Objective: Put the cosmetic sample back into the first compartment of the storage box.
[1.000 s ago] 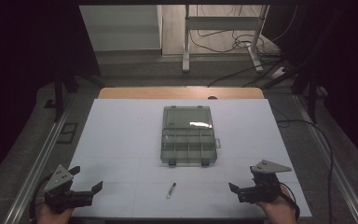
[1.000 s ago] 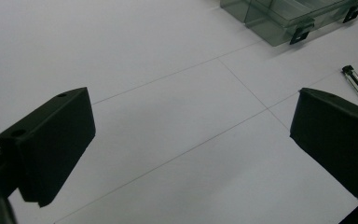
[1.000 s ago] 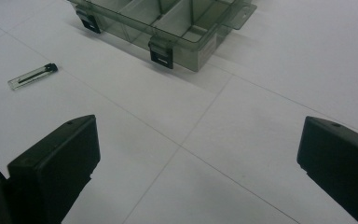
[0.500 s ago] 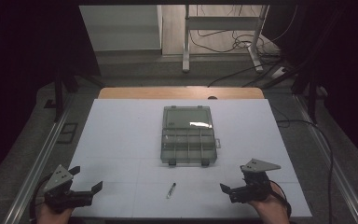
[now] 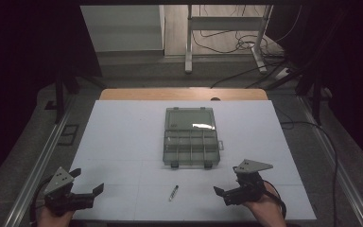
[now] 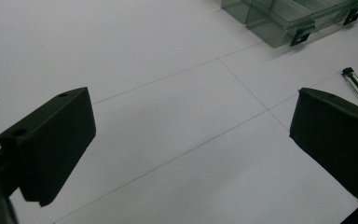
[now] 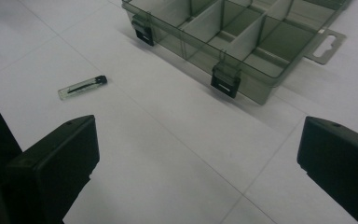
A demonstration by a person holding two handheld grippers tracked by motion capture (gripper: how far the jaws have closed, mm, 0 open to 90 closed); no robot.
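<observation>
High view: lighter (image 5: 173, 192), seemingly, between spread left gripper (image 5: 88, 187) and right gripper (image 5: 227, 194).

Left gripper (image 5: 86, 188) sits low at the near-left corner, fingers (image 6: 51, 140) spread wide, nothing between them. Right gripper (image 5: 227, 193) at near right, angled inward, fingers (image 7: 56, 163) also wide apart and empty. Both hands grip from below.

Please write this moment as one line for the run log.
left claw: open, empty | right claw: open, empty | lighter: on table, between claws | compartment box: untouched
</observation>
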